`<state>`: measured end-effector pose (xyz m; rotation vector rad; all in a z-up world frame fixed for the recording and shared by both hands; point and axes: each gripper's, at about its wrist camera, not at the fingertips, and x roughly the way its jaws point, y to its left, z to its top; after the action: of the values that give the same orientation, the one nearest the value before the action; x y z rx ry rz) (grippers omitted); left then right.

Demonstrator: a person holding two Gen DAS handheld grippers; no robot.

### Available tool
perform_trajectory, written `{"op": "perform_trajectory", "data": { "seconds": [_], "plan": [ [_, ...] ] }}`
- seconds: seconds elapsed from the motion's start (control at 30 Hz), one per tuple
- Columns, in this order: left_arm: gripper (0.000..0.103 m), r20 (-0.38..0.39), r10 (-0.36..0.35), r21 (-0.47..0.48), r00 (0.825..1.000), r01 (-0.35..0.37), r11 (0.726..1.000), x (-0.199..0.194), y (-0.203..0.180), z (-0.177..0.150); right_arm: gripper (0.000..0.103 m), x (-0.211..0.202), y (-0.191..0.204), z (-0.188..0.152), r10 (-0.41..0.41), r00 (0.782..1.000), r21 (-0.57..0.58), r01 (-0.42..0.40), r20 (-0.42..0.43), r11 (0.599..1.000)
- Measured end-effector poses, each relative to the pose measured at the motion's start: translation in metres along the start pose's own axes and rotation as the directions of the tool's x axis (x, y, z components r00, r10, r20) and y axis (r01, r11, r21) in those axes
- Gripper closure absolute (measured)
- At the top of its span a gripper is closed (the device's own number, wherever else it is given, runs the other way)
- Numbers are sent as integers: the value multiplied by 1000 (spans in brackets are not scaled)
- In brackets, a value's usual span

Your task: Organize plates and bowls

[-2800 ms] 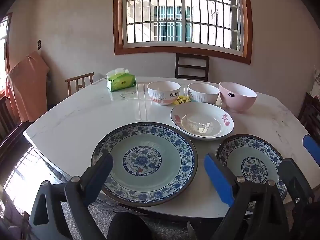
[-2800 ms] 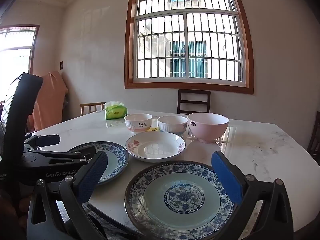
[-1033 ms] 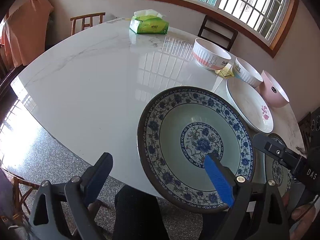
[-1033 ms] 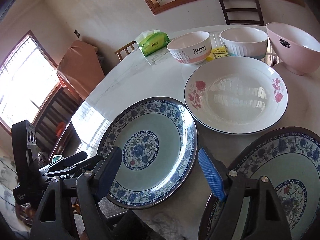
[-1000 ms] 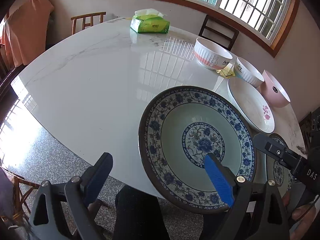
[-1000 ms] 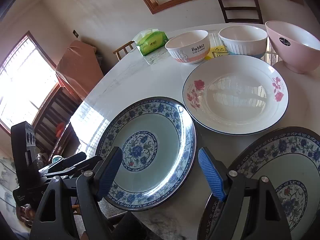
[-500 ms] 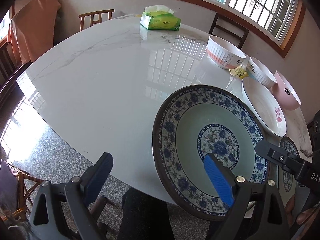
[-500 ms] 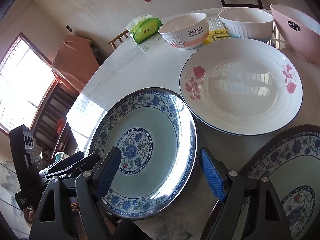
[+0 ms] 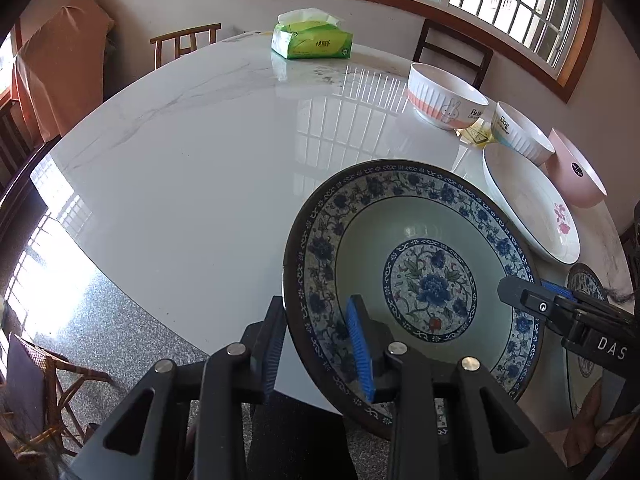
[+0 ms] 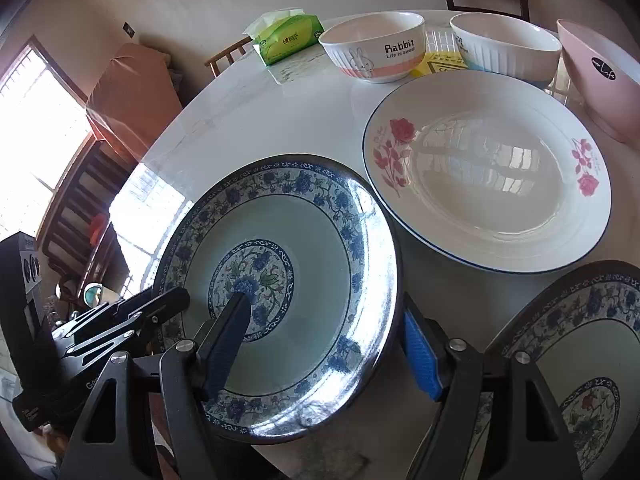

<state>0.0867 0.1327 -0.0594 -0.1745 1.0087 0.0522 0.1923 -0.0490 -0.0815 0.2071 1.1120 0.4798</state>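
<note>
A large blue-patterned plate (image 9: 416, 276) (image 10: 280, 280) lies at the near edge of the marble table (image 9: 200, 168) and overhangs it. My left gripper (image 9: 314, 304) is closing on the plate's left rim, one pad outside and the blue pad inside, both against it. My right gripper (image 10: 323, 306) straddles the right rim and is closing too. Its dark finger (image 10: 228, 336) hovers over the basin and its blue pad (image 10: 418, 356) stands just outside the rim, so there is no grip. A smaller blue plate (image 10: 580, 360) lies to the right.
A white rose plate (image 10: 488, 168) sits behind the blue plates. Behind it stand the Rabbit bowl (image 10: 376, 52), a second white bowl (image 10: 504, 48) and a pink bowl (image 10: 604, 80). A green tissue pack (image 9: 312, 36) is at the far side. Chairs ring the table.
My left gripper's jaws went from wide apart to closed on the big plate's left rim. The right gripper came lower and closer over the same plate, its jaws narrower.
</note>
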Motion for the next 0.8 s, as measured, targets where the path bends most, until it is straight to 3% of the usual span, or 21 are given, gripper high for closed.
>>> {"op": "perform_trajectory", "data": {
  "seconds": [0.1,0.2,0.53,0.8],
  "plan": [
    [74,10,11,-3,1000,-11,1000,0,4,2,60,0,-4,1,-20,1000,7,20,5,1000],
    [75,14,18,-12,1000,-18,1000,3,6,3,68,1,-6,2,-23,1000,5,23,-1,1000],
    [76,59,63,-37,996,-61,997,0,23,19,74,13,7,11,-53,999,-11,53,11,999],
    [76,50,85,-76,995,-81,994,11,43,36,74,28,25,27,-67,997,-37,68,24,997]
  ]
}}
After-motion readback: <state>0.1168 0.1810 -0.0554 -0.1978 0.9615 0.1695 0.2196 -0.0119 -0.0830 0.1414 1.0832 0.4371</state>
